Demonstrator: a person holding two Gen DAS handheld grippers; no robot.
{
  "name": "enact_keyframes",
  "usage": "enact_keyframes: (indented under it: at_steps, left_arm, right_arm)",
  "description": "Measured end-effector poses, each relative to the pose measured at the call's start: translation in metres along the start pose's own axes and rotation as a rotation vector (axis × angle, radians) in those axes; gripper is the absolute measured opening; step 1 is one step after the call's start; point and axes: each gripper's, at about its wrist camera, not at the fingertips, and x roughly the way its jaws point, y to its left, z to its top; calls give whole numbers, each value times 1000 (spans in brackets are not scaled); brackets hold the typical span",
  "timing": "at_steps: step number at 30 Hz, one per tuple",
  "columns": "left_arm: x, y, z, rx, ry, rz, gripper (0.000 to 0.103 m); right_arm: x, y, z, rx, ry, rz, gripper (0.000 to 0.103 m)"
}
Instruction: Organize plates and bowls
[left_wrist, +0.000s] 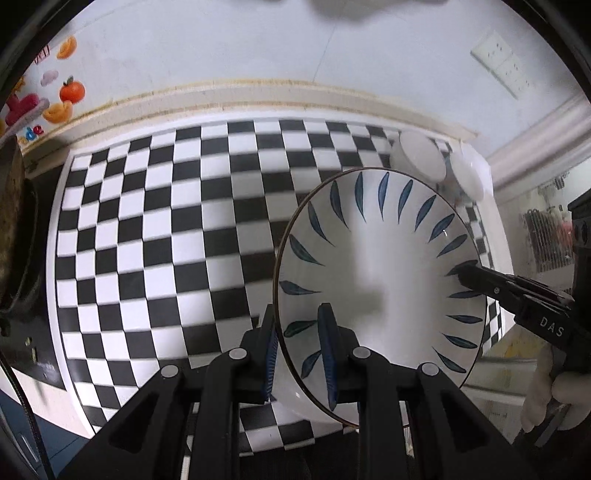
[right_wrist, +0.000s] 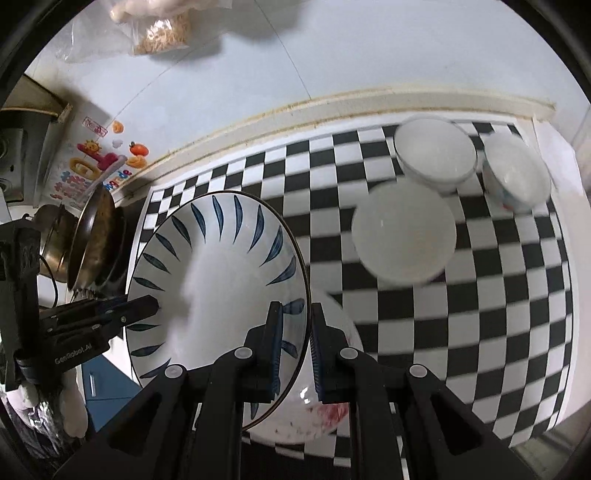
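A white plate with blue leaf marks (left_wrist: 384, 266) is held above the checkered table by both grippers. My left gripper (left_wrist: 301, 350) is shut on its left rim, one finger above and one below. My right gripper (right_wrist: 295, 354) is shut on the opposite rim of the same plate (right_wrist: 221, 280); it also shows in the left wrist view (left_wrist: 480, 280). Under the plate lies a second plate with a red pattern (right_wrist: 325, 413). Three white bowls stand at the far right: (right_wrist: 404, 236), (right_wrist: 436, 153), (right_wrist: 517, 173).
The black-and-white checkered table (left_wrist: 166, 240) runs to a cream wall ledge (left_wrist: 258, 96). A dark pan (right_wrist: 96, 236) and a metal pot (right_wrist: 55, 240) stand at the left edge. Wall stickers (left_wrist: 66, 96) and a socket (left_wrist: 502, 62) are behind.
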Motion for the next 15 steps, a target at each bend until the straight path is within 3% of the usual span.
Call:
enact_keyframes:
  at_steps: [5,15]
  left_arm:
    - [23,1,-21,2,57,8,19]
    - [59,-1,-44,3,123,36,19]
  right_arm:
    - [14,-9,-34,25,37,-4,16]
    - [49,-27,-69,62,90,-23,16]
